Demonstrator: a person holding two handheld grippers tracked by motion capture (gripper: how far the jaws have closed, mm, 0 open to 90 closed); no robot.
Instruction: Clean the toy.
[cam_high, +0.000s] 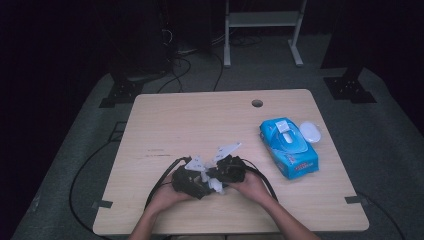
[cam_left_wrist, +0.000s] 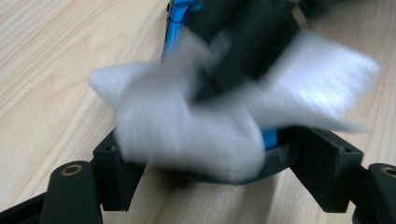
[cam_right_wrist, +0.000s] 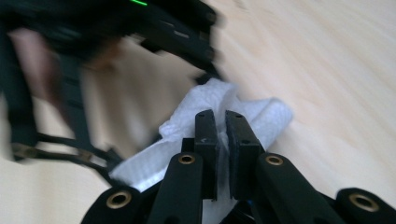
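Near the worktop's (cam_high: 165, 125) front edge, right gripper (cam_right_wrist: 222, 122) jaws pinch the white tissue (cam_right_wrist: 210, 105) shut, left gripper (cam_left_wrist: 229, 158) jaws part-open around it; next, probably a careful pull apart.

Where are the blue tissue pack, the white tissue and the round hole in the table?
blue tissue pack (cam_high: 290, 148): high view, top face.
white crumpled tissue (cam_right_wrist: 261, 122): right gripper view, right fold.
round hole in the wooden table (cam_high: 257, 103): high view, its centre.

Both hands meet low, right tool (cam_right_wrist: 223, 135) clamped shut, left tool (cam_left_wrist: 229, 163) part-open.
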